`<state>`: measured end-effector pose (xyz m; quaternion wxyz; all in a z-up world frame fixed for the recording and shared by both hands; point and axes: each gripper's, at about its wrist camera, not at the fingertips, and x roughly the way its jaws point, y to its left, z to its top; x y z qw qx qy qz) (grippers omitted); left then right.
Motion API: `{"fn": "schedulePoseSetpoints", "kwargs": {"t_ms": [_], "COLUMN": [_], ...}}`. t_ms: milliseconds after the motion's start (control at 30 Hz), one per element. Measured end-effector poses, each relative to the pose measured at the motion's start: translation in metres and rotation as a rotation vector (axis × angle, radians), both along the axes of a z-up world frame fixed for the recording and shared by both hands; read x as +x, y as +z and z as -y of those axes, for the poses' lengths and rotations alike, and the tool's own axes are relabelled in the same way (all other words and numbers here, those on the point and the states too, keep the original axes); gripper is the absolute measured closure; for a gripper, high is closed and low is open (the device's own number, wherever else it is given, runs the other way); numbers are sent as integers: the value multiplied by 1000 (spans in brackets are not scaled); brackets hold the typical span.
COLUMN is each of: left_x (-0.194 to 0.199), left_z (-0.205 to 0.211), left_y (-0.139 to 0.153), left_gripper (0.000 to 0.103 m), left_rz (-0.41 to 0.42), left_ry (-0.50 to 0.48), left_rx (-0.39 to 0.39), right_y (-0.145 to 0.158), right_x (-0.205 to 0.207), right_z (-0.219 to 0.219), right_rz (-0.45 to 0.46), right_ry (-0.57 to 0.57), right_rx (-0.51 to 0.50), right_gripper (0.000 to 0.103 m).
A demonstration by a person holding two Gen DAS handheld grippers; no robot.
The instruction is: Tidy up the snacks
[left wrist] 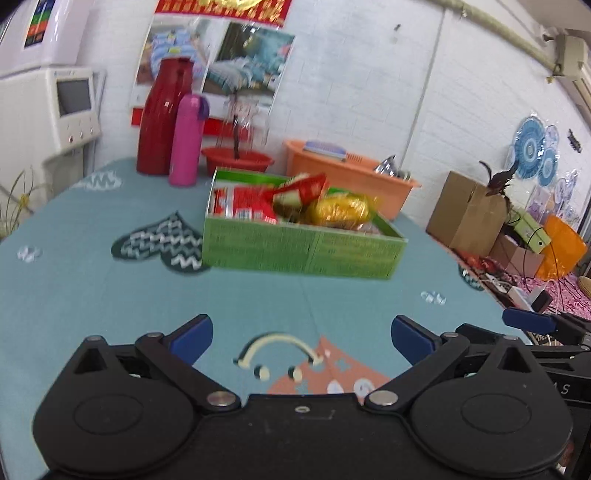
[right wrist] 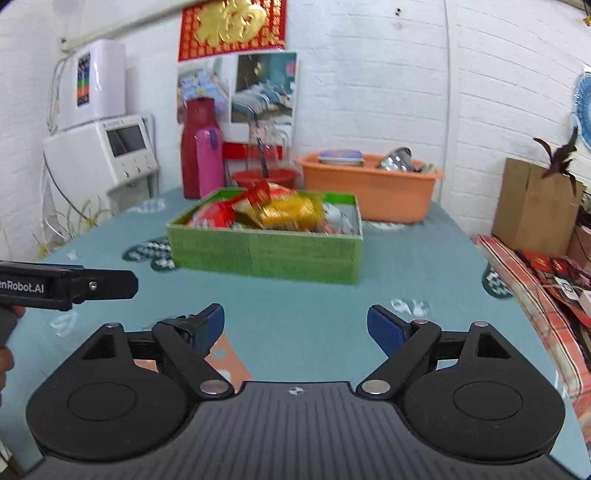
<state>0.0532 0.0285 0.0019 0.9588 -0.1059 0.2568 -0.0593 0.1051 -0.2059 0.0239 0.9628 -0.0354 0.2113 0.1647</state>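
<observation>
Each hand-held gripper (left wrist: 302, 338): black plastic body w/ blue pads, silver pivot screws (side marked "enRobot.AI")

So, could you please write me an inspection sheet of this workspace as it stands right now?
Surface: table under a teal patterned cloth, bare in front of both grippers.
Job's things: green box holding snack packets, a yellow packet on top with red ones beside it.
Clutter: red flask and pink bottle behind the box; red basin; orange tub with a metal item inside.
Grippers: left gripper and right gripper both hold nothing, jaws apart, short of the box.
Cables: wires on the floor beside the table.
Surroundings: white brick wall with posters, white appliance, cardboard box.
</observation>
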Motion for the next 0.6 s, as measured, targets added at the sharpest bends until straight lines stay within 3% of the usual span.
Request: {"fn": "schedulePoseSetpoints", "kwargs": {"t_ms": [233, 600], "left_x": [0, 1], "left_z": [3, 1], "left_y": [-4, -4], "left_gripper": [0, 0], "left_rz": [0, 0], "left_ry": [65, 82], "left_rx": [80, 88], "right_y": [-14, -16], "right_x": [-1, 1], "right_z": [5, 3], "right_rz": [-15, -18], "right_ry": [-50, -46], "right_rx": [-18, -4], "right_gripper": [0, 0]}}
